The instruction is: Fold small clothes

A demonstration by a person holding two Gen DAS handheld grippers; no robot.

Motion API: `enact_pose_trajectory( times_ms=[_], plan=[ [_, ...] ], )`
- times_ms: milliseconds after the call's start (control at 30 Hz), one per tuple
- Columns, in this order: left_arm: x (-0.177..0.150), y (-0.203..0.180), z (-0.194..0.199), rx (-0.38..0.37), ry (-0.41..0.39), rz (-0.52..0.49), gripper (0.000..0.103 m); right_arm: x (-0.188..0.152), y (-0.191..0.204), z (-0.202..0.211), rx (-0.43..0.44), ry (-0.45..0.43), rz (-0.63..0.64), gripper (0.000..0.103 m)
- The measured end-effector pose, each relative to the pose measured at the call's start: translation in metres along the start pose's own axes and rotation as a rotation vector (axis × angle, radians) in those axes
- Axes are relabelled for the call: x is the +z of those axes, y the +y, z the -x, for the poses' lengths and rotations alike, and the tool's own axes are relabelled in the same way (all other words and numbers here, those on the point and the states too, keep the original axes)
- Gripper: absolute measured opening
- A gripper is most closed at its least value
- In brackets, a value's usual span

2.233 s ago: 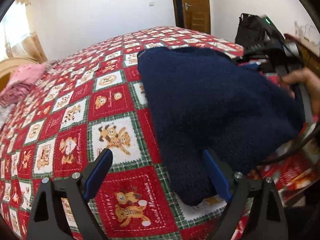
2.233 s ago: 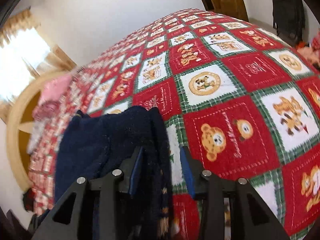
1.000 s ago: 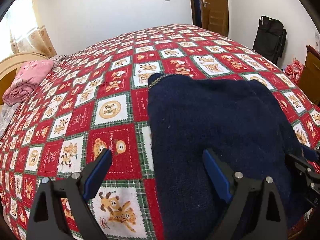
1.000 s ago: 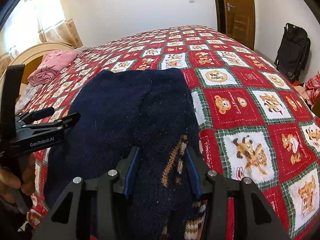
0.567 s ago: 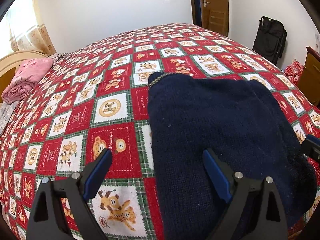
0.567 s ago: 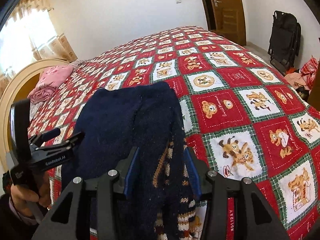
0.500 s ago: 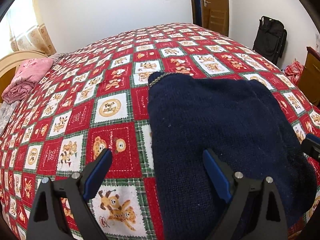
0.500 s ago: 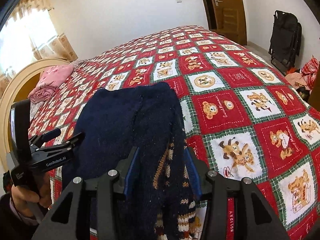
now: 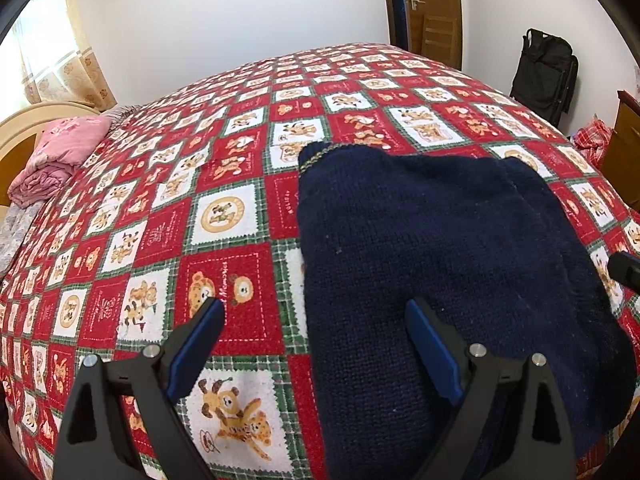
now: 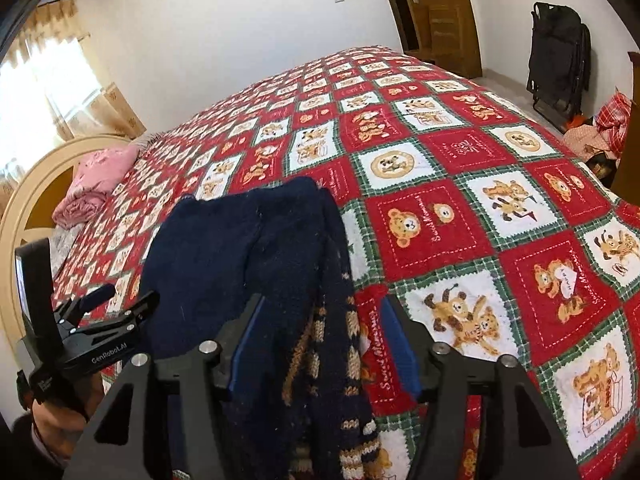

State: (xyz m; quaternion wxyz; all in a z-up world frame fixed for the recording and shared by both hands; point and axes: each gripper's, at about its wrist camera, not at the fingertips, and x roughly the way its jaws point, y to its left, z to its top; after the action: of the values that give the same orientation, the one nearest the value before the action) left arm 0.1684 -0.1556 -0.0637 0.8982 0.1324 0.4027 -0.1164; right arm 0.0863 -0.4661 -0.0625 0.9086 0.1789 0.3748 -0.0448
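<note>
A navy knitted sweater point(image 9: 440, 260) lies folded on the red teddy-bear quilt point(image 9: 224, 216). My left gripper point(image 9: 314, 328) hovers wide open over the sweater's left edge and holds nothing. One fingertip point(image 9: 624, 272) of my right gripper shows at the sweater's right side. In the right wrist view the sweater point(image 10: 256, 248) has a tan-patterned edge running between the jaws of my right gripper point(image 10: 324, 336). Those jaws are opening, and the right pad stands off the knit. A hand point(image 10: 52, 416) holds the left gripper point(image 10: 124, 298) at the far left.
Folded pink cloth point(image 9: 60, 152) lies by the cream headboard point(image 10: 24, 208). A black bag point(image 9: 544, 76) leans on the wall near the wooden door point(image 9: 432, 8). Red plaid fabric point(image 10: 612, 120) is heaped on the floor at right. The quilt stretches away beyond the sweater.
The right gripper's jaws have widened and let go of the sweater's patterned edge, and the gripper has drawn back slightly and rolled. The left gripper and the sweater have stayed put.
</note>
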Motion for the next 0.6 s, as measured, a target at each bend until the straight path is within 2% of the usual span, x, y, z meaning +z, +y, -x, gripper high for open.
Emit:
enact_pose_trajectory(
  times_ms=[133, 300, 367, 533, 600],
  plan=[
    [0.001, -0.001, -0.001, 0.006, 0.006, 0.002, 0.094, 0.0, -0.002, -0.004, -0.023, 0.031, 0.008, 0.061],
    [0.001, -0.002, 0.0, 0.008, 0.001, -0.005, 0.094, -0.003, -0.009, -0.004, 0.023, 0.031, -0.028, 0.061],
    [0.002, 0.004, 0.003, -0.019, 0.0, 0.019, 0.094, -0.002, -0.012, -0.006, 0.041, 0.045, -0.044, 0.061],
    [0.007, 0.022, 0.004, -0.149, 0.035, 0.133, 0.094, -0.003, -0.022, -0.013, 0.091, 0.077, -0.103, 0.061],
    [0.008, 0.022, 0.002, -0.169, 0.043, 0.156, 0.094, -0.002, -0.022, -0.018, 0.11, 0.078, -0.119, 0.061]
  ],
)
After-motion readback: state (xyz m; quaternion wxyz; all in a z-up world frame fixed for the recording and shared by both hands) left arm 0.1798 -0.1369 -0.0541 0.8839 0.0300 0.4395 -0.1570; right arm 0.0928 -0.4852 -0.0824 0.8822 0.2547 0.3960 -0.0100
